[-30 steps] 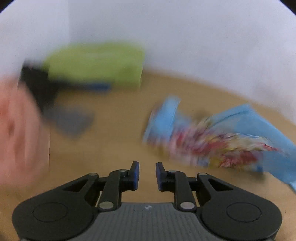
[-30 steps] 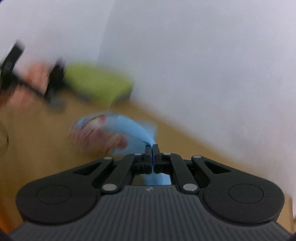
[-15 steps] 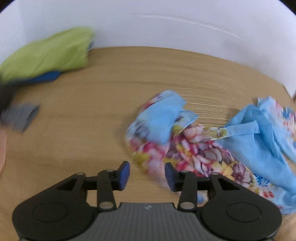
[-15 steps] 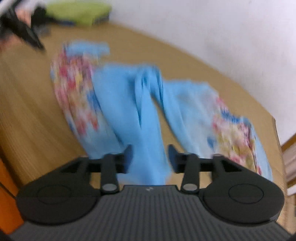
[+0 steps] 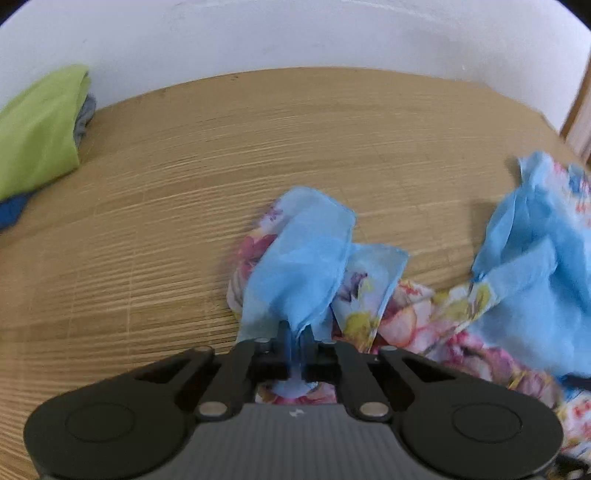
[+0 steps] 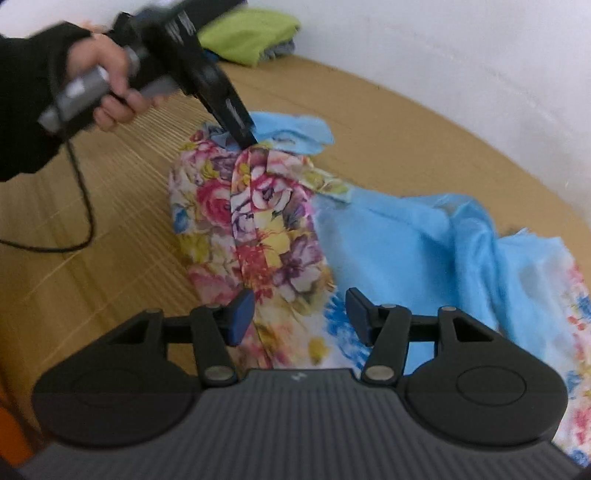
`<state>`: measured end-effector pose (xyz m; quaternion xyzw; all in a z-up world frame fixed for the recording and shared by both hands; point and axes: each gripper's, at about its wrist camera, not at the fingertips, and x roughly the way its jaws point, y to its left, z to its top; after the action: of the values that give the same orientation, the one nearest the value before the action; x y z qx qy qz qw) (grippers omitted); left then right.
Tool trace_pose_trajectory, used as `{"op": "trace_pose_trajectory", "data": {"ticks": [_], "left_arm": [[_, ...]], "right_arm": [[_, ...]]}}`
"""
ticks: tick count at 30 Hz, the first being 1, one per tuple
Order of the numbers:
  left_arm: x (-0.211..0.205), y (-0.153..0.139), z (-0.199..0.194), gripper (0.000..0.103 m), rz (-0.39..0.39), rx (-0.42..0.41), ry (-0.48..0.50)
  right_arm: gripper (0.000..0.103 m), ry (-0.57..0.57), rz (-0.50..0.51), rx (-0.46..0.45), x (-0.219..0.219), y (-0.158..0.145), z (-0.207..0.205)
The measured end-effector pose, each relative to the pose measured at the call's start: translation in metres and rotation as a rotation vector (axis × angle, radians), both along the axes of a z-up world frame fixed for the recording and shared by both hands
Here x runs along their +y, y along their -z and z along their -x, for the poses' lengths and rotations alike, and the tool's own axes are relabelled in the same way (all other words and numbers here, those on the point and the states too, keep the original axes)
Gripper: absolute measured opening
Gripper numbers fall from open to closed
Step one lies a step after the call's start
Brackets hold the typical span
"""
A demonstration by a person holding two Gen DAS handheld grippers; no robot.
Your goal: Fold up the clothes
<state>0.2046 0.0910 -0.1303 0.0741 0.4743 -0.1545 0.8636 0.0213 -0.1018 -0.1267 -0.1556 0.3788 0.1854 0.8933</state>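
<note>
a: left wrist view, what's the left gripper doing?

b: its jaws are clenched on a bunched fold of the crumpled light-blue floral garment. the plain blue cloth rises out of the pinch, with rose-print fabric just to its right.

a: and the right gripper?

b: released, jaws wide apart, hovering over the near edge of the same garment. whether the blue pads touch the cloth, i cannot tell.

a: where does the garment lie?

b: on the light wooden slatted tabletop, spreading from the middle toward the right. in the right wrist view the left gripper bites its far left end, held by the person's left hand in a black sleeve, with a black cable trailing down over the wood.

a: anything farther out?

b: a folded lime-green cloth sits at the far left against the white wall, on top of grey and dark blue pieces.
</note>
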Motion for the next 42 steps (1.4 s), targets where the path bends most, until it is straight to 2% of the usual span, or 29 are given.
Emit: {"op": "trace_pose_trajectory", "data": {"ticks": [3, 6, 8, 11, 13, 16, 20, 22, 26, 31, 32, 33, 34, 35, 38, 42], "left_arm": [[0.023, -0.018, 0.011, 0.003, 0.029, -0.065, -0.056], [0.061, -0.039, 0.026, 0.003, 0.074, -0.108, -0.153], [0.088, -0.048, 0.036, 0.003, 0.071, -0.142, -0.224], [0.128, -0.050, 0.050, 0.004, 0.058, -0.149, -0.326], [0.151, -0.042, 0.060, 0.004, 0.061, -0.118, -0.392], [0.173, -0.029, 0.082, 0.006, 0.075, -0.081, -0.458], [0.181, -0.021, 0.105, 0.009, 0.106, -0.039, -0.461], [0.183, -0.019, 0.116, 0.010, 0.121, -0.020, -0.450], [0.181, -0.021, 0.135, 0.024, 0.139, -0.001, -0.384], [0.175, -0.019, 0.152, 0.030, 0.150, 0.018, -0.336], [0.176, -0.018, 0.155, 0.030, 0.149, 0.019, -0.332], [0.178, -0.018, 0.159, 0.030, 0.143, 0.018, -0.333], [0.180, -0.019, 0.163, 0.030, 0.138, 0.016, -0.334], [0.182, -0.019, 0.165, 0.030, 0.132, 0.009, -0.342], [0.198, -0.024, 0.171, 0.031, 0.135, -0.010, -0.383], [0.225, -0.034, 0.179, 0.032, 0.133, -0.045, -0.469]], "right_arm": [[0.057, 0.016, -0.054, 0.016, 0.014, 0.003, -0.010], [0.057, 0.004, -0.052, 0.011, 0.022, 0.011, -0.019], [0.057, 0.019, -0.057, 0.010, 0.027, 0.014, -0.025], [0.056, 0.075, -0.101, 0.032, 0.027, 0.016, -0.034], [0.056, 0.113, -0.136, 0.053, 0.024, 0.016, -0.040], [0.057, 0.115, -0.121, 0.049, 0.031, 0.016, -0.046], [0.057, 0.119, -0.108, 0.011, 0.047, 0.007, -0.044], [0.057, 0.100, -0.132, -0.022, 0.056, -0.001, -0.051], [0.057, 0.098, -0.124, -0.057, 0.080, -0.003, -0.098], [0.057, 0.150, -0.116, -0.038, 0.097, 0.007, -0.155], [0.048, 0.150, -0.131, -0.024, 0.097, 0.010, -0.164], [0.032, 0.145, -0.135, -0.015, 0.099, 0.013, -0.169], [0.005, 0.147, -0.122, -0.014, 0.102, 0.013, -0.171], [0.003, 0.157, -0.124, -0.032, 0.102, 0.007, -0.167], [0.003, 0.088, -0.201, -0.101, 0.112, -0.025, -0.138], [0.003, -0.107, -0.287, -0.106, 0.143, -0.070, -0.083]]}}
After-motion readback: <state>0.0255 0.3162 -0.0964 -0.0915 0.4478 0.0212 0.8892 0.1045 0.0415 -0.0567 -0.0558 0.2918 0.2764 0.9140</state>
